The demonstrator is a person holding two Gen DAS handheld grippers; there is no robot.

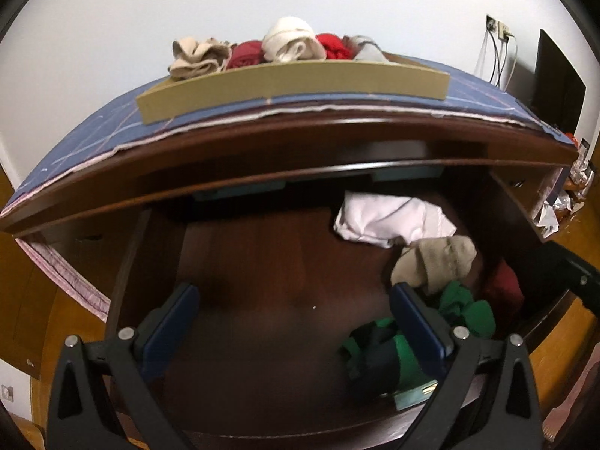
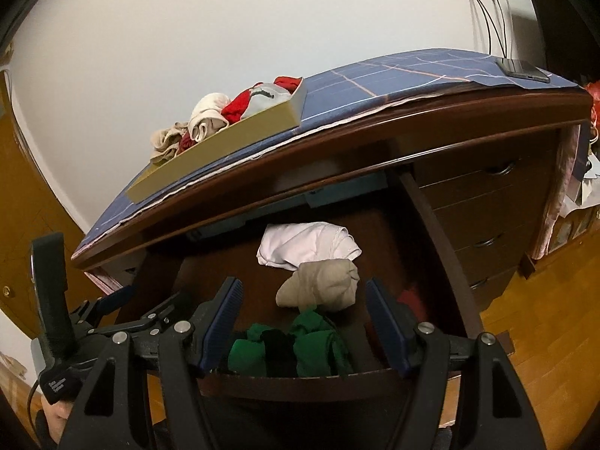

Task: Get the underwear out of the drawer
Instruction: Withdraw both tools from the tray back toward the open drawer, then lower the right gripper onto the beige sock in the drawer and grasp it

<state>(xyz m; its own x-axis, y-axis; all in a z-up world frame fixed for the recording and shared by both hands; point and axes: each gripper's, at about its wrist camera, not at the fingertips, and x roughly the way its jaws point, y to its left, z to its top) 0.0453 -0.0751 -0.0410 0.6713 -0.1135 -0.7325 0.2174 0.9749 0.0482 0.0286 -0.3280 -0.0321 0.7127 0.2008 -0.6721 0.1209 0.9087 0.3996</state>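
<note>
Blue-padded jaws of the right gripper stand about half open with nothing between the pads, poised just above the drawer's front lip. Directly beneath and ahead of them lies the green underwear, bunched at the drawer's front. Beyond it lie a beige piece, touching the green bundle, and a white piece farther back. The green bundle's long axis runs roughly across the jaws' gap, so I judge a short drop forward would close on it. From the left gripper, jaws wide and empty, the same green underwear lies off past its right finger, so the right hand is nearer. Any writing is too small to read, and no brand shows on the clothes.
</note>
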